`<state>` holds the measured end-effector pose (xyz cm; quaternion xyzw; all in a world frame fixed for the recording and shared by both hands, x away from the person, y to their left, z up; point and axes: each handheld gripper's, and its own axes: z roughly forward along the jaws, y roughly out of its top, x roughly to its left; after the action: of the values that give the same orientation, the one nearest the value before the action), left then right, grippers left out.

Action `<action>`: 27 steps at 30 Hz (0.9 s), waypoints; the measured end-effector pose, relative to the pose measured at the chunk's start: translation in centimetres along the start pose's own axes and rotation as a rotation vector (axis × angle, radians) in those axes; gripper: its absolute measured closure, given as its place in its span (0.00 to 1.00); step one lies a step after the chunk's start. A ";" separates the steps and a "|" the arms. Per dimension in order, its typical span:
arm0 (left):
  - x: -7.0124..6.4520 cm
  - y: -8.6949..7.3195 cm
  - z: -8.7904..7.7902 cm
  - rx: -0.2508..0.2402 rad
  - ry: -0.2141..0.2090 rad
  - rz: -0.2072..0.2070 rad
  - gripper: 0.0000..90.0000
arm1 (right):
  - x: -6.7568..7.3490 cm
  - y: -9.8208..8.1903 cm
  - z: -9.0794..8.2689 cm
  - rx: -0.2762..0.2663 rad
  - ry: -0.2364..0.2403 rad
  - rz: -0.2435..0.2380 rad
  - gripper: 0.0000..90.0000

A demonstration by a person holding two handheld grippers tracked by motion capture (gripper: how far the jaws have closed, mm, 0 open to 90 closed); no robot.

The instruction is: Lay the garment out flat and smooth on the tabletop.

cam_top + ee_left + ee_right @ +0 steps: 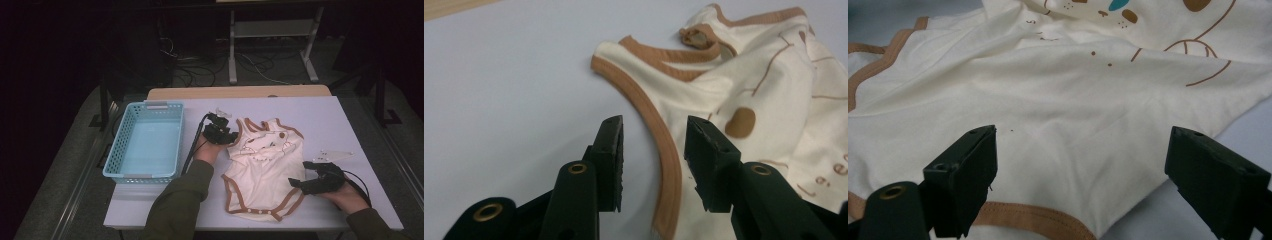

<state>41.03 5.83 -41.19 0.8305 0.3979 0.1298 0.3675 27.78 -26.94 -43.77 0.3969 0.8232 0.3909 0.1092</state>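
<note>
Since cream bodysuit [262, 170] lies flat on table [325, 120] beside basket [145, 142], limp, light handling is judged; brown trim [664, 145] is straddled, ungripped, by left gripper [654, 155]; right gripper [1080, 180] is spread wide over hem.

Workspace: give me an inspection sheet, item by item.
Surface: pale table, lit, with a wooden edge at the far side.
Job's things: cream bodysuit with brown trim, lying flat mid-table and partly rumpled.
Clutter: blue basket, nothing in it, at the table's left.
Grippers: left hand-held gripper open, its jaws either side of the brown armhole trim and not pressing it. Right hand-held gripper open wide over the bodysuit's lower edge.
Cables: black cable trailing from the left gripper; loose cables on the floor behind.
Surroundings: dark room, white frame legs beyond the table.
</note>
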 end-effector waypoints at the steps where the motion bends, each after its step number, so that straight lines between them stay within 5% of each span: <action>1: -0.1 -0.2 -0.2 -0.005 -0.001 -0.005 0.65 | 0.0 0.0 0.0 0.000 0.000 0.000 0.15; 14: -0.1 -2.5 -1.4 0.031 -0.001 -0.024 0.72 | 0.1 0.0 0.1 0.006 -0.001 -0.001 0.15; 27: -0.3 -3.7 -0.4 0.058 -0.015 -0.038 0.77 | 0.1 0.0 0.1 0.010 -0.001 0.000 0.15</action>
<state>38.56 7.38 -43.50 0.8341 0.4146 0.1050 0.3484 27.76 -26.82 -43.84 0.3976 0.8251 0.3867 0.1075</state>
